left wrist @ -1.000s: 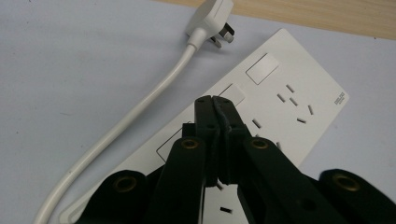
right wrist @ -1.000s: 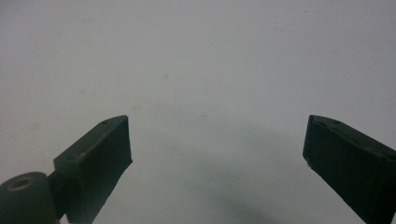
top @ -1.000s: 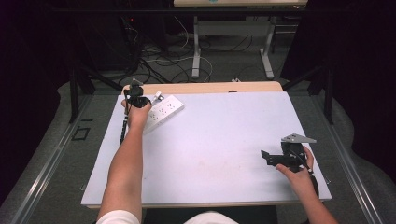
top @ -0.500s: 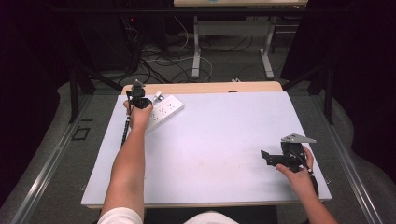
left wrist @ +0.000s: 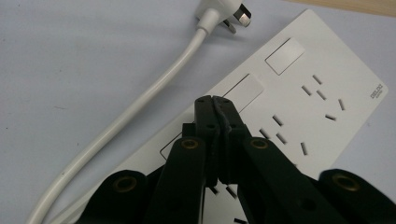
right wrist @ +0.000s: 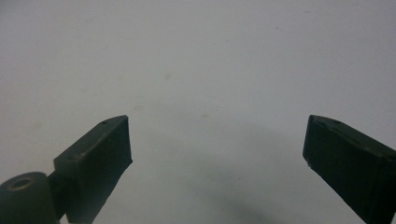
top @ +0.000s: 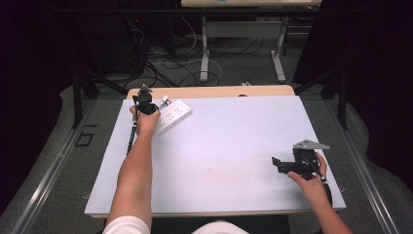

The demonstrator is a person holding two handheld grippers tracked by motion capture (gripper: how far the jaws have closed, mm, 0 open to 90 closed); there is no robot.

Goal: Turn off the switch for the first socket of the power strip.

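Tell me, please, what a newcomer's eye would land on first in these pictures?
Probably the white power strip at the table's far left corner, with the left claw shut above it and its white cord and plug alongside. Next, the right claw, open over bare table near the right edge.

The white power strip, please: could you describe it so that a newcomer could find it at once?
Start at the pale table and go to its far left corner. The power strip lies flat there, under the shut left tongs. It is a white slab with socket slots, its cord's plug beside it.

A pale table stands before tangled floor cables.
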